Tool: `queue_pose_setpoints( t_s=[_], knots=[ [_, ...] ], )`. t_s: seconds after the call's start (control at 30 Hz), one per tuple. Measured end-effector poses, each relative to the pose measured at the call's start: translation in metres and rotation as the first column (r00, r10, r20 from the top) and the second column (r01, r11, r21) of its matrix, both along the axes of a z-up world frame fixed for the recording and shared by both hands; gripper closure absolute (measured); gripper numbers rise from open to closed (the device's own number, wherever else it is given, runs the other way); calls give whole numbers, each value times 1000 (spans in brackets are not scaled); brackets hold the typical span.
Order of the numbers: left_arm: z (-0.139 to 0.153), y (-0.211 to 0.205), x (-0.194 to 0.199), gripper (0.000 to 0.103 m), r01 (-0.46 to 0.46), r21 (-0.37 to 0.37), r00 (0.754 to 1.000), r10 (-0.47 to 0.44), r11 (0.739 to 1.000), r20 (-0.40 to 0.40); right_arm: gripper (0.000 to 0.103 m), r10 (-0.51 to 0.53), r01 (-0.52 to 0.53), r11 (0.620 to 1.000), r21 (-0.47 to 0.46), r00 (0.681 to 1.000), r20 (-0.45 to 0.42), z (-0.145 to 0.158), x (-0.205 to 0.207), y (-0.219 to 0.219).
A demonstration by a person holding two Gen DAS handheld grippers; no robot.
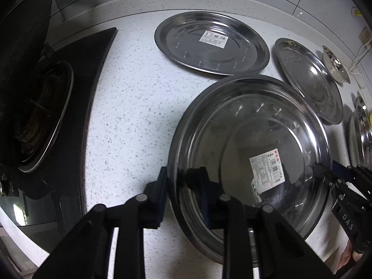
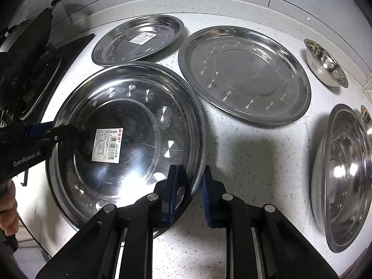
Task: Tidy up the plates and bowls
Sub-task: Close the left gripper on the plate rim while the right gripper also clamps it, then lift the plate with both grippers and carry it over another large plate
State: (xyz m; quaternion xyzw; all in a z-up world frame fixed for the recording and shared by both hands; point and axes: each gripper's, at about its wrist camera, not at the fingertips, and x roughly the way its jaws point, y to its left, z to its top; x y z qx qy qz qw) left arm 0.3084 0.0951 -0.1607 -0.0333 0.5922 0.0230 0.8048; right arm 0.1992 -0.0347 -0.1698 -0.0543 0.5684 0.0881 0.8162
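A steel plate with a barcode label (image 1: 255,144) (image 2: 125,134) is held between both grippers a little above the speckled counter. My left gripper (image 1: 183,197) has its jaws around the plate's left rim; it also shows in the right wrist view (image 2: 55,132). My right gripper (image 2: 188,193) straddles the plate's right rim; it also shows in the left wrist view (image 1: 334,176). A second labelled plate (image 1: 209,44) (image 2: 139,39) lies behind. An unlabelled plate (image 2: 244,74) (image 1: 309,81) lies to the right.
A small steel bowl (image 2: 325,62) (image 1: 336,65) sits at the back right. A larger steel bowl (image 2: 344,176) (image 1: 360,127) stands at the right edge. A black hob with a burner (image 1: 44,116) and a dark wok (image 2: 25,46) are on the left. A tiled wall runs behind.
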Motion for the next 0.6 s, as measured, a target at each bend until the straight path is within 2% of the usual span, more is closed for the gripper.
queue_pose_setpoints(
  t_s=[0.17,0.4,0.6],
  knots=[
    [-2,9,-8,87,4,-35,1000,-4,999,-8,85,-23,23,1000,-11,1000,-9,0,1,4],
    [-1,21,-17,88,2,-63,999,-4,998,-33,85,-16,16,999,-37,1000,-16,5,-1,14],
    [22,26,-44,88,2,-88,1000,-4,996,-19,85,3,-3,1000,-29,1000,-2,20,-6,21]
  ],
)
